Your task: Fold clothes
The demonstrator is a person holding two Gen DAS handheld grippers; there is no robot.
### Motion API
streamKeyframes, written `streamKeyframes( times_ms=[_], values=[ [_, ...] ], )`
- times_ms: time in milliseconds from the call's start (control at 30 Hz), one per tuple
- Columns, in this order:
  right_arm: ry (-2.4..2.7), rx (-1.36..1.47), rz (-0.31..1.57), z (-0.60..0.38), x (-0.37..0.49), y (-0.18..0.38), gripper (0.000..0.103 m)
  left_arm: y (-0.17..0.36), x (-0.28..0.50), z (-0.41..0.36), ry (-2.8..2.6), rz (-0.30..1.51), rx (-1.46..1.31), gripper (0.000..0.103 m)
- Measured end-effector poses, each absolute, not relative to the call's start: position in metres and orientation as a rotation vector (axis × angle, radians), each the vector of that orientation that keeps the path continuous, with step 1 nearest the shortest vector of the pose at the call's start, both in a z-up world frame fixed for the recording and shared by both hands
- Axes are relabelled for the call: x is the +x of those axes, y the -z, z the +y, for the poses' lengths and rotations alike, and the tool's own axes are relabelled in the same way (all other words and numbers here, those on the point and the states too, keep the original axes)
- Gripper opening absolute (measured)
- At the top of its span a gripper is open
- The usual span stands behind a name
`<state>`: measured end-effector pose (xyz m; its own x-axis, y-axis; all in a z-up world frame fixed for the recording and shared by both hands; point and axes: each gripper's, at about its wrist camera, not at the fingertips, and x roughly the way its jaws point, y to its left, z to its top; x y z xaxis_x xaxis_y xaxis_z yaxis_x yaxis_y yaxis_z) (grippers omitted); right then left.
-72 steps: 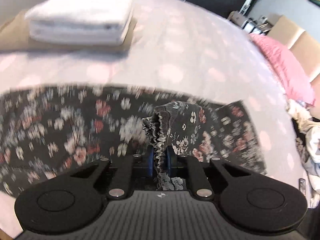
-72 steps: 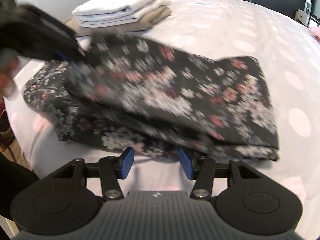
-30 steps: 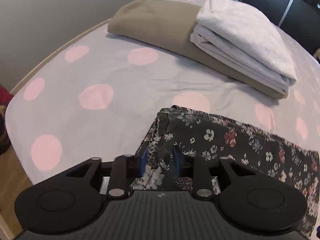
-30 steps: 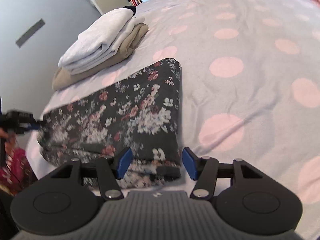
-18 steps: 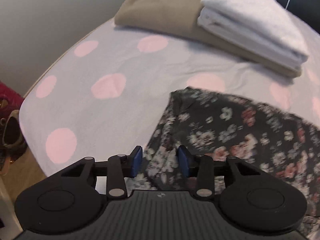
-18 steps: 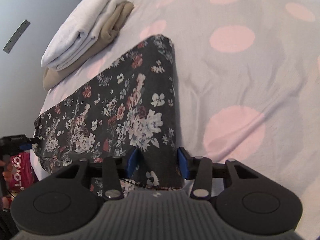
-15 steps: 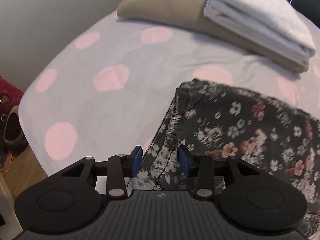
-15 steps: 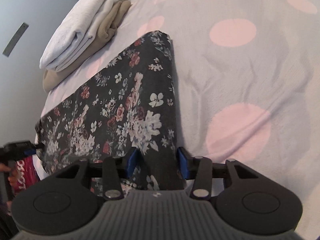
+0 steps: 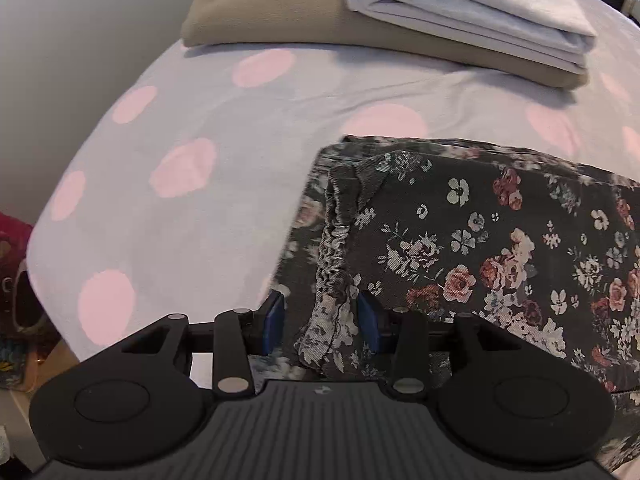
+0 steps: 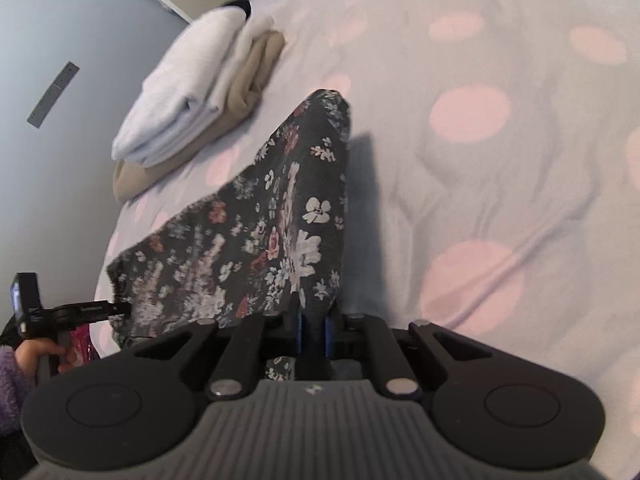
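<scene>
Near the bed (image 9: 248,128) corner, the right hand-held gripper (image 10: 314,330), its jaws just closing, pinches the folded floral garment (image 10: 280,220), while the left hand-held gripper (image 9: 320,320) stands spread around its gathered waistband.

Floral garment (image 9: 500,248): thin woven cloth, matt, gathered elastic edge. Bed sheet (image 9: 208,128): smooth matt cotton-like cloth, lightly creased. Beige folded item (image 9: 280,12): soft fleecy cloth. White folded item (image 9: 472,4): matt knit. Left tongs (image 9: 320,322): matt black plastic, blue pads (image 9: 274,320), bright metal pins.
</scene>
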<state>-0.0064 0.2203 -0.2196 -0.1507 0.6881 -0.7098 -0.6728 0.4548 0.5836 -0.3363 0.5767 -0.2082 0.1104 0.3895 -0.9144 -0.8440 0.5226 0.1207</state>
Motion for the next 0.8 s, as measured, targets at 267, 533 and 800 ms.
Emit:
streamKeyframes(
  times_ms=[267, 533, 800],
  values=[
    [-1.081, 0.052, 1.213, 0.131, 0.018, 0.188, 0.009, 0.195, -0.272, 0.519, -0.623, 1.206, -0.357, 0.032],
    [-0.933, -0.021, 1.219, 0.053, 0.052, 0.187, 0.01, 0.166, -0.233, 0.474, -0.473, 1.087, -0.41, 0.032],
    [-0.908, -0.145, 1.249, 0.062, 0.054, 0.229, 0.018, 0.153, -0.241, 0.476, -0.566, 0.955, -0.426, 0.03]
  ],
)
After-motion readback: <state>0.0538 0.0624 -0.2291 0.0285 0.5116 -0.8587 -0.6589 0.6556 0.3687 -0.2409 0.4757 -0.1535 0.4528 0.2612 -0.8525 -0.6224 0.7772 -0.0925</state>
